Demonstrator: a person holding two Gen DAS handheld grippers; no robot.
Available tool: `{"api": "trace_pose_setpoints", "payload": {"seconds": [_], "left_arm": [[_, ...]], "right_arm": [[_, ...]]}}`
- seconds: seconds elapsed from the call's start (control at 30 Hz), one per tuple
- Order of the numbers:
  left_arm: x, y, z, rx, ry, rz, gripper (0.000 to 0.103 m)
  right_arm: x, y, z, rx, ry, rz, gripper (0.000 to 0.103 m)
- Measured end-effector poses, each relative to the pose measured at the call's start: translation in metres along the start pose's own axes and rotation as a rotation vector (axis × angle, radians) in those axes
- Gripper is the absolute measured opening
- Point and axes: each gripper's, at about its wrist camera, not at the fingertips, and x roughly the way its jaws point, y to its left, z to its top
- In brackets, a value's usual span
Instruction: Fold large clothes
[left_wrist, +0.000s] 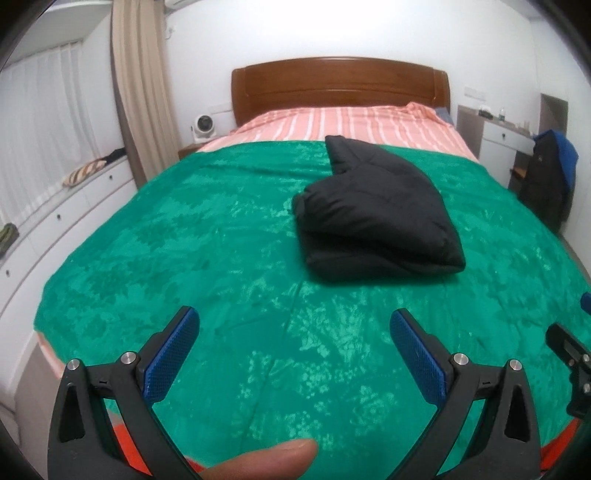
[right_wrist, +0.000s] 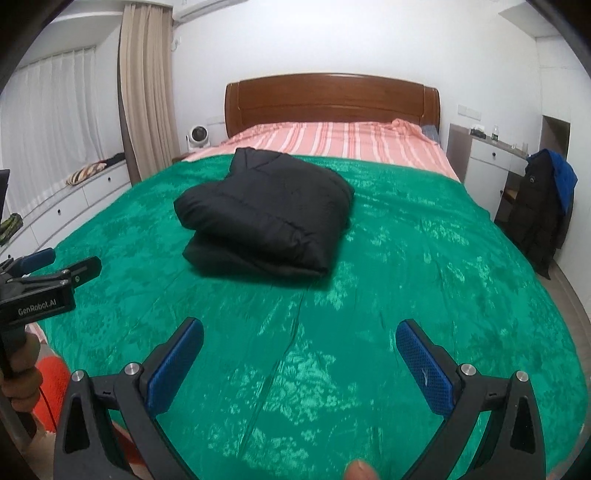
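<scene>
Green velvety bedspread (right_wrist: 406, 258) fills both views, its broad flat top serving as folding surface, with the black padded jacket (right_wrist: 266, 218) lying folded at centre frame, while the left gripper (left_wrist: 293, 350) and right gripper (right_wrist: 299, 360) hover near, fingers wide, empty.

The folded jacket (right_wrist: 264, 218) lies on the blanket (right_wrist: 406, 295) mid-bed, headboard (right_wrist: 332, 99) behind it; both grippers hover apart near the bed's foot
</scene>
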Motion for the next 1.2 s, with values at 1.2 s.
{"api": "trace_pose_setpoints", "payload": {"seconds": [1.2], "left_arm": [[-0.053, -0.031, 0.0, 0.114, -0.004, -0.022, 0.103]], "right_arm": [[-0.054, 0.025, 0.008, -0.009, 0.067, -0.058, 0.103]]}}
